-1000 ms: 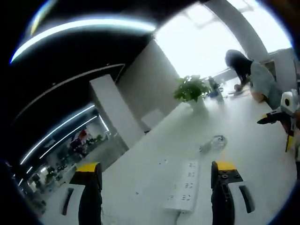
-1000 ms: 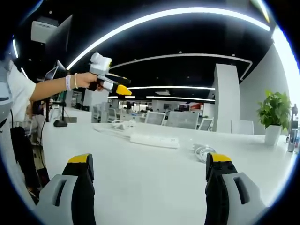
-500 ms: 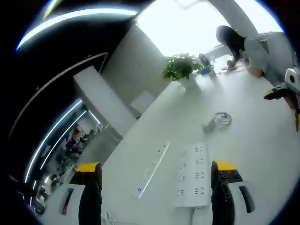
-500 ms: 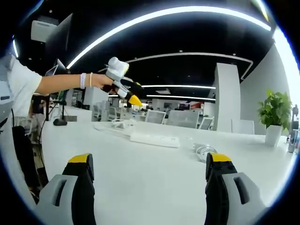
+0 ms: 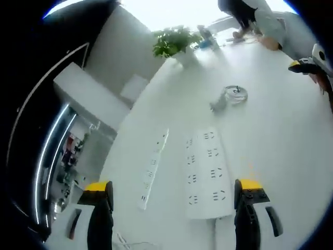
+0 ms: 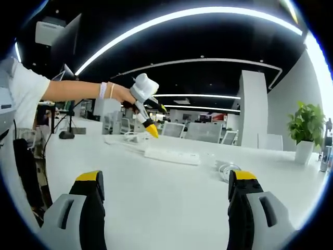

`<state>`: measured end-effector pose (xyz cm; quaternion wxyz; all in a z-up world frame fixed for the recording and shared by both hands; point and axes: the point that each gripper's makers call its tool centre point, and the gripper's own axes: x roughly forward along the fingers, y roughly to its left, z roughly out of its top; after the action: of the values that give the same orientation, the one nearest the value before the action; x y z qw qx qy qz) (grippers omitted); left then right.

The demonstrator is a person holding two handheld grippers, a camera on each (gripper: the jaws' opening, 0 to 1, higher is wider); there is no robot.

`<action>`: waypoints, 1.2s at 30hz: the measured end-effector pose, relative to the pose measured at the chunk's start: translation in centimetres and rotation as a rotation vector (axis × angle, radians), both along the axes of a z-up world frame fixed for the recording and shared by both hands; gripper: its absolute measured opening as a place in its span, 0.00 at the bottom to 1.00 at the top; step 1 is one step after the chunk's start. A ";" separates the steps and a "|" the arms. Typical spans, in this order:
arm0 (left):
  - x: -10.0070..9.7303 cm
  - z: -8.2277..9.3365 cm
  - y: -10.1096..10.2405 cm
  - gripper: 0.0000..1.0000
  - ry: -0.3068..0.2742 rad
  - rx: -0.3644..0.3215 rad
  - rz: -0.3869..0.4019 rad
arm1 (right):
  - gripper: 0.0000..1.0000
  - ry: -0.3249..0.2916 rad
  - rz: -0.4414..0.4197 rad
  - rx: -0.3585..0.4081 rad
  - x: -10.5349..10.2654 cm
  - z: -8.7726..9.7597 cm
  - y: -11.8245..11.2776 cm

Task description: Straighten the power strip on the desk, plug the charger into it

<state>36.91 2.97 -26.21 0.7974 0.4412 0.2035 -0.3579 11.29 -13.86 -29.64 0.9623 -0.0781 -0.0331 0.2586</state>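
Both tools spread wide, holding nothing: left tool [image 5: 174, 195] above power strip [image 5: 207, 174]; right tool [image 6: 165, 200] over desk [image 6: 156, 192].

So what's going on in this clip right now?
A person holds a hand-held gripper in each hand over a white desk. The left hand-held gripper, jaws open, hangs above the white rectangular power strip, touching nothing. A narrower white strip lies beside it. The white charger with its coiled cable lies farther off, unplugged. The right hand-held gripper is open and empty.
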 end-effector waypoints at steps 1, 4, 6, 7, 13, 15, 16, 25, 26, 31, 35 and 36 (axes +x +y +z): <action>0.2 -0.4 0.0 0.99 0.023 0.006 0.008 | 0.99 -0.001 -0.002 0.000 0.0 0.0 0.0; 0.3 -1.4 0.3 0.99 0.071 0.032 0.038 | 0.99 -0.005 -0.006 0.002 0.1 0.2 -0.1; 0.4 -2.0 0.4 0.99 0.098 0.044 0.058 | 0.99 -0.006 -0.011 0.002 0.1 0.3 -0.2; 0.6 -2.2 0.4 0.99 0.104 0.041 0.066 | 0.99 -0.007 -0.011 0.002 0.1 0.3 -0.2; 1.0 -3.2 -0.1 0.99 0.151 0.028 0.093 | 0.99 -0.006 -0.016 0.000 0.2 0.3 -0.5; 1.0 -3.5 -0.1 0.99 0.170 0.031 0.101 | 0.99 -0.008 -0.018 0.000 0.2 0.3 -0.7; 1.0 -3.8 -0.1 0.99 0.190 0.027 0.109 | 0.99 -0.010 -0.023 0.003 0.2 0.4 -0.8; 0.4 -6.0 0.3 0.99 0.298 0.080 0.131 | 0.99 -0.012 -0.035 0.017 0.0 0.5 -1.4; 0.3 -6.1 0.4 0.99 0.304 0.085 0.131 | 0.99 -0.012 -0.036 0.018 0.0 0.5 -1.4; -0.1 -6.7 0.3 0.99 0.337 0.095 0.126 | 0.98 -0.010 -0.037 0.020 0.0 0.5 -1.5; 0.0 -7.3 0.5 0.99 0.365 0.110 0.136 | 0.98 -0.013 -0.039 0.019 -0.1 0.6 -1.5; -0.1 -7.3 0.4 0.99 0.373 0.106 0.138 | 0.98 -0.012 -0.040 0.019 -0.1 0.5 -1.6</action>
<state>36.85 3.39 -33.53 0.7443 0.3937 0.3957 -0.3667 11.21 -15.43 -29.10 0.9677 -0.0712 -0.0400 0.2385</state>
